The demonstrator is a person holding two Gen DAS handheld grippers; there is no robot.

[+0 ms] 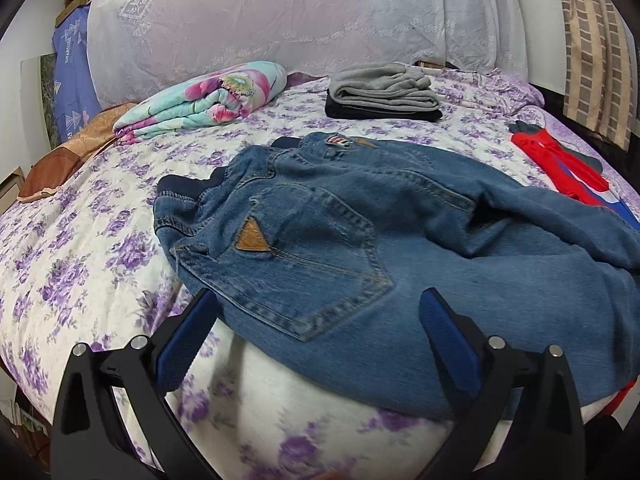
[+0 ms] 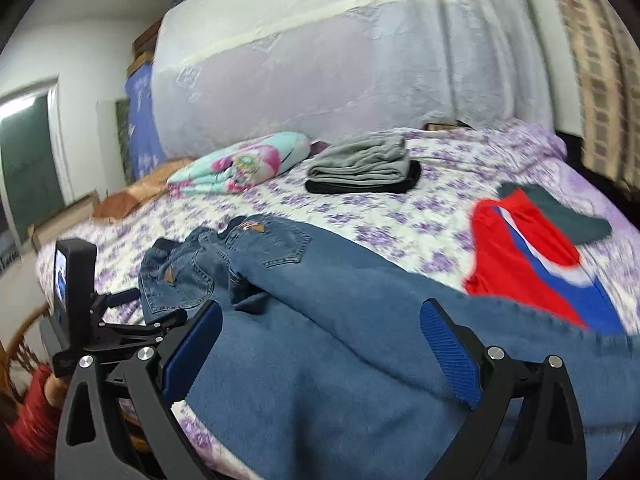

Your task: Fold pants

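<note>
While the jeans lie rumpled across the near part of the bed, waistband to the left and legs running off to the right, no fold seems made in them yet, so I judge this pair is only at its start: it needs flattening, the legs laid together, then folding up. Both grippers hover above the denim with fingers spread wide and nothing between them: the left gripper near the back pocket, the right gripper over a leg. Far back, a grey garment sits folded on a black one, likely finished work. To the right, a red and blue garment lies loose. A purple-flowered sheet covers the bed; a folded floral blanket rests far left, a lace-draped headboard behind, checked curtains at right.
</note>
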